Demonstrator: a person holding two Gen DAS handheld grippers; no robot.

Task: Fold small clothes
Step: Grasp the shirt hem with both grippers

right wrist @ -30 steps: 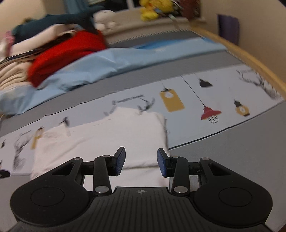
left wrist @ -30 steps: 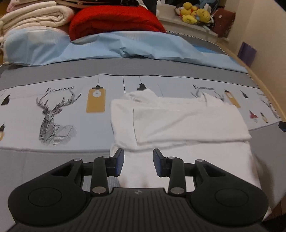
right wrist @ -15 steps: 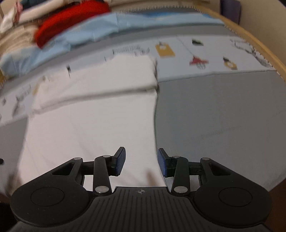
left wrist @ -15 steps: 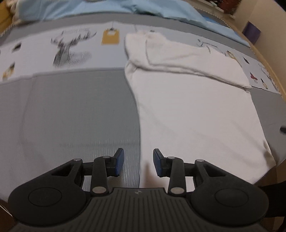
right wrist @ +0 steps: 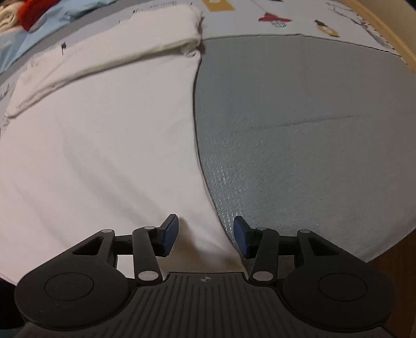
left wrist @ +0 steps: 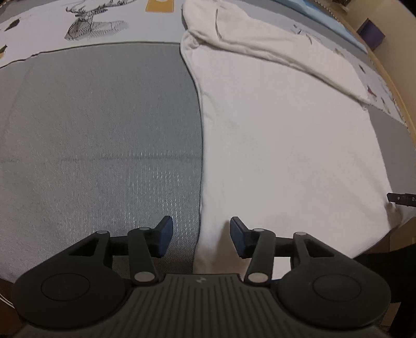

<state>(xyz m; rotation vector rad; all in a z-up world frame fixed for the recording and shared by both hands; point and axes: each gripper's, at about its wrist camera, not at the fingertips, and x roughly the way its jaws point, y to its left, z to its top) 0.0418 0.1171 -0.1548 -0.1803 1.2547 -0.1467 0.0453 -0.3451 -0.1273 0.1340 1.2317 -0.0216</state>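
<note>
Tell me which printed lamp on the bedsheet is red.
The red pendant lamp, in the right wrist view beyond the white garment; the other prints nearby are yellow or black.

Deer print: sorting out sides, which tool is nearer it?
Left. Both tools' jaws, just opened wider, straddle white garment edges: the left tool the edge on the deer print's side, the right tool the opposite edge.

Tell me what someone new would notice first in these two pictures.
A big white garment lies flat on the grey bedspread, its far end folded over. The left tool straddles its near left edge and the right tool its near right edge; both have just been opening, pads not yet pressing the cloth.
</note>
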